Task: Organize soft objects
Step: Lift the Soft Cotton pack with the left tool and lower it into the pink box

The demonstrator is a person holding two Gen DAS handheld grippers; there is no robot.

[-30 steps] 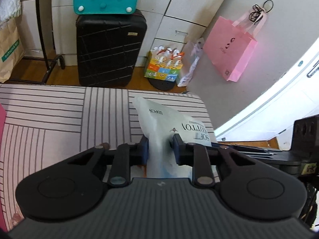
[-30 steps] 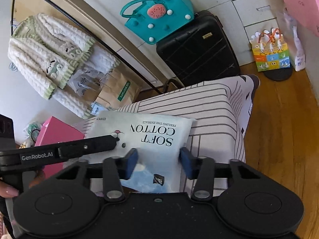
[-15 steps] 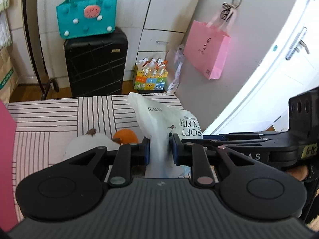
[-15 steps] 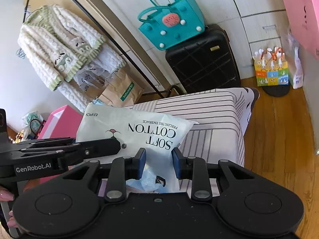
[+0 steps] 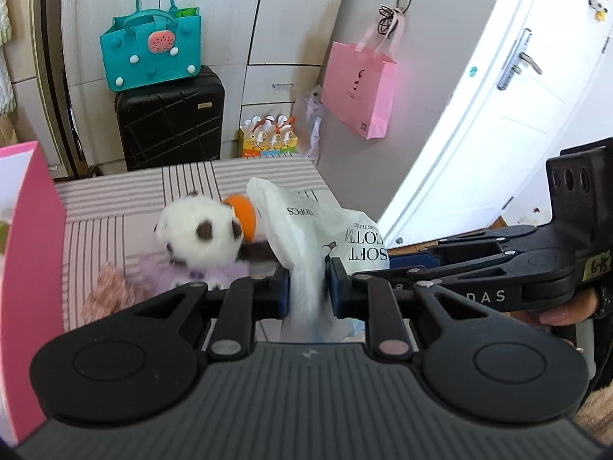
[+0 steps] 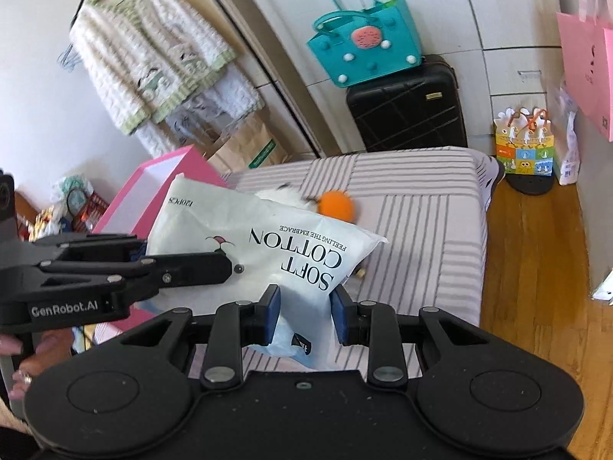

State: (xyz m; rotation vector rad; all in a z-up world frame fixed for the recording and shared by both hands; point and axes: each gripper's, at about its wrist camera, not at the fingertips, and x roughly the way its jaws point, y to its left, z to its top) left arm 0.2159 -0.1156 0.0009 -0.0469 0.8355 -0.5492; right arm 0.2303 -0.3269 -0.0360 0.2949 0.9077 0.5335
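Both grippers have risen with the white bag of cotton pads since a second ago, and a plush toy that the bag then covered now shows on the striped bed. Largest beyond the fingers is that bed, stretching away from both pairs toward the black suitcase and the teal handbag on top of it. A pink box stands open just left of the left fingers, its near wall filling the left edge of the left wrist view. The cotton bag hangs above the bed between the two grippers, lettering upside down in the right wrist view. The left gripper has its fingers clamped on one gathered edge of the bag, the plastic squeezed into a narrow neck between the pads. The right gripper has just been closing and now has its fingers pinched on the bag's lower corner, the film bunched between the blue pads. The plush toy, white with dark patches and an orange ball, lies on the bed just ahead and left of the left fingers, partly behind the bag. A purple cloth and a pink knitted piece lie below the toy, close to the left finger. A hand holds the left gripper's handle at the left edge of the right wrist view.
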